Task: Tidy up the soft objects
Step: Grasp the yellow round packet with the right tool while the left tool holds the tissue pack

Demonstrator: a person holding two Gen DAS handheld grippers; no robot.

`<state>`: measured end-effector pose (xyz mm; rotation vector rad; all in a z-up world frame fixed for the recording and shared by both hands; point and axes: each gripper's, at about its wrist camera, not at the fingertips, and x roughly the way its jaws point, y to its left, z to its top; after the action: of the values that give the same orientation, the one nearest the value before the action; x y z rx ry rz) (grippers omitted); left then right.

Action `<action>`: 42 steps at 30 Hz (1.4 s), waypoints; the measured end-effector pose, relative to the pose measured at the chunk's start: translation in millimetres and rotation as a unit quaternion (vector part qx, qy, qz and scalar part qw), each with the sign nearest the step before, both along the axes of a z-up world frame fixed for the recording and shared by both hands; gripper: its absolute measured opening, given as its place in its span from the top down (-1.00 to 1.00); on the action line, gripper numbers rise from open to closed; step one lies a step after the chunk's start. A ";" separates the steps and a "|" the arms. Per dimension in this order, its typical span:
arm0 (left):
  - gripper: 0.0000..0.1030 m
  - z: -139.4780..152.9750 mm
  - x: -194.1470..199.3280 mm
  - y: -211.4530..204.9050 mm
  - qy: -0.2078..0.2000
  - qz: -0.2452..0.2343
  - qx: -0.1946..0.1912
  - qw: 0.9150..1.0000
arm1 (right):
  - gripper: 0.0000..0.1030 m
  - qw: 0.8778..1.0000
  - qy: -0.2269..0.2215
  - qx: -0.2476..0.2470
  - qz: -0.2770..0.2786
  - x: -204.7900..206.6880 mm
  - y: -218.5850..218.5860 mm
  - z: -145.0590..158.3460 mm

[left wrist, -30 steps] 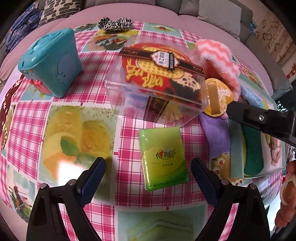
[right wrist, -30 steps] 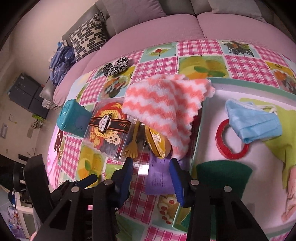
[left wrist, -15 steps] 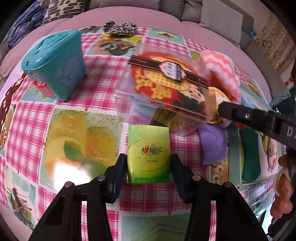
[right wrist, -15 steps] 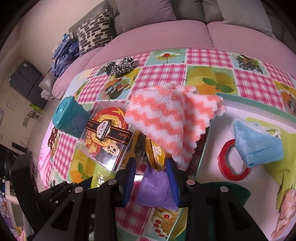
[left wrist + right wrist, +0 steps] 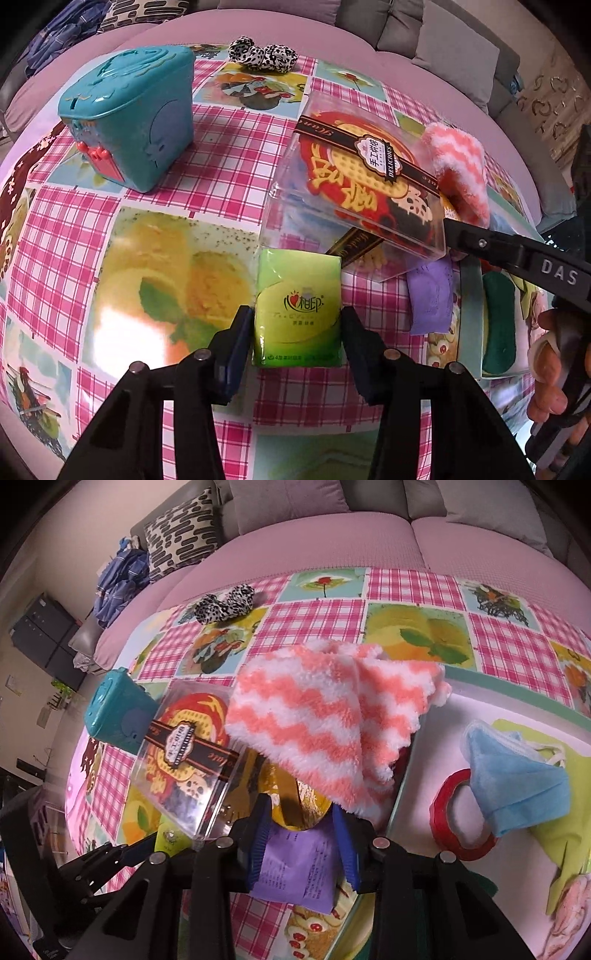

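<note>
My left gripper [image 5: 295, 328] is shut on a green tissue pack [image 5: 297, 310], both pads pressed to its sides, low over the checked tablecloth. A purple packet [image 5: 295, 867] sits squeezed between the blue pads of my right gripper [image 5: 301, 834], which is shut on it; the same packet [image 5: 430, 295] shows in the left wrist view under the right gripper's arm. A pink-and-white fluffy cloth [image 5: 325, 731] lies draped just beyond it, over a yellow round item [image 5: 295, 805]. A leopard-print scrunchie [image 5: 264, 57] rests at the far edge.
A clear plastic box [image 5: 358, 188] with a red-and-gold print stands just behind the tissue pack. A teal lidded box [image 5: 133, 114] is at far left. The tray [image 5: 491, 694] on the right holds a blue face mask [image 5: 517, 775], a red tape ring [image 5: 454, 827] and green cloths.
My left gripper came forward and closed its wide jaws on the green tissue pack. The right gripper slid onto the purple packet and closed on it.
</note>
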<state>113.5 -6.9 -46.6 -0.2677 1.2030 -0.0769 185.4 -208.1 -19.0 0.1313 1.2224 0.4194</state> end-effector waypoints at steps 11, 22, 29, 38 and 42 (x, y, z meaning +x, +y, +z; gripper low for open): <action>0.03 -4.1 -2.2 0.4 -0.001 0.008 -0.003 1.000 | 0.20 1.000 0.004 -0.008 -0.005 7.7 7.4 -11.9; 0.03 -4.1 -2.1 -1.9 -0.001 0.009 -0.001 1.000 | 0.49 1.000 0.007 -0.003 -0.008 4.0 6.8 -7.5; 0.05 -2.5 -4.7 3.6 0.005 0.024 -0.002 1.000 | 0.52 1.000 0.006 0.000 -0.008 -9.9 1.1 7.3; 0.06 21.2 -19.1 2.8 -0.012 0.024 0.005 1.000 | 0.52 1.000 -0.008 0.004 -0.010 -36.4 -9.3 40.3; 0.06 34.3 -28.5 -0.4 -0.023 0.019 0.008 1.000 | 0.51 1.000 -0.014 0.004 -0.013 -50.7 -14.9 54.1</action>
<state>85.1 -7.3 -12.3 -0.2735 1.1527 -0.0413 134.7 -223.1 35.1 0.1472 1.1905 0.4020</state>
